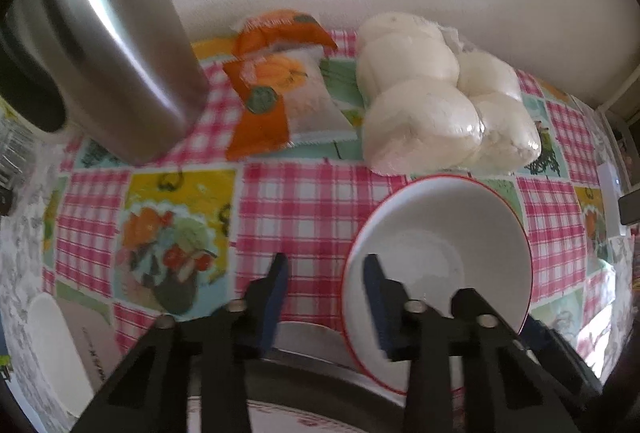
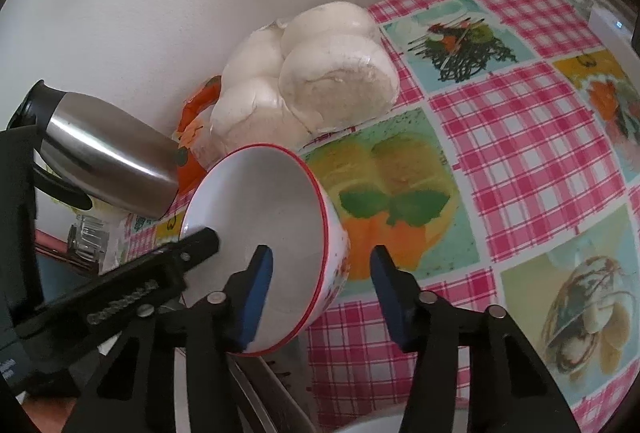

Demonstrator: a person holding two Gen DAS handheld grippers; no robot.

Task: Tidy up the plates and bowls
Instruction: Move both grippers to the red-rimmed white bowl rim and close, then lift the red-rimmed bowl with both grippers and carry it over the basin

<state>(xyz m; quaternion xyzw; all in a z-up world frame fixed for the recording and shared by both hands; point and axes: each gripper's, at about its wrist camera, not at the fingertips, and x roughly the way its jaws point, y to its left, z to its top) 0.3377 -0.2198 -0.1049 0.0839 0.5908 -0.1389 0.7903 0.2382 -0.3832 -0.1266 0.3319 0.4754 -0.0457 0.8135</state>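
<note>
A white bowl (image 1: 440,233) with a red rim and a flowered outside (image 2: 260,201) sits tilted at the near edge of the checked tablecloth (image 1: 304,201). My left gripper (image 1: 325,267) straddles the bowl's left rim. Its right pad (image 1: 376,305) is inside the bowl and its left pad (image 1: 276,297) stands clear outside, so it is open. My right gripper (image 2: 322,257) straddles the opposite rim, left pad (image 2: 256,297) inside and right pad (image 2: 388,297) apart from the outer wall, also open. Each gripper shows in the other's view, the right's finger (image 1: 540,333) and the left's finger (image 2: 196,245).
A steel jug (image 1: 120,45) stands at the back left by the wall. An orange packet (image 1: 276,89) and a bag of white buns (image 1: 432,97) lie behind the bowl. A white plate edge (image 1: 304,337) shows under the bowl. A white dish (image 1: 52,345) sits lower left.
</note>
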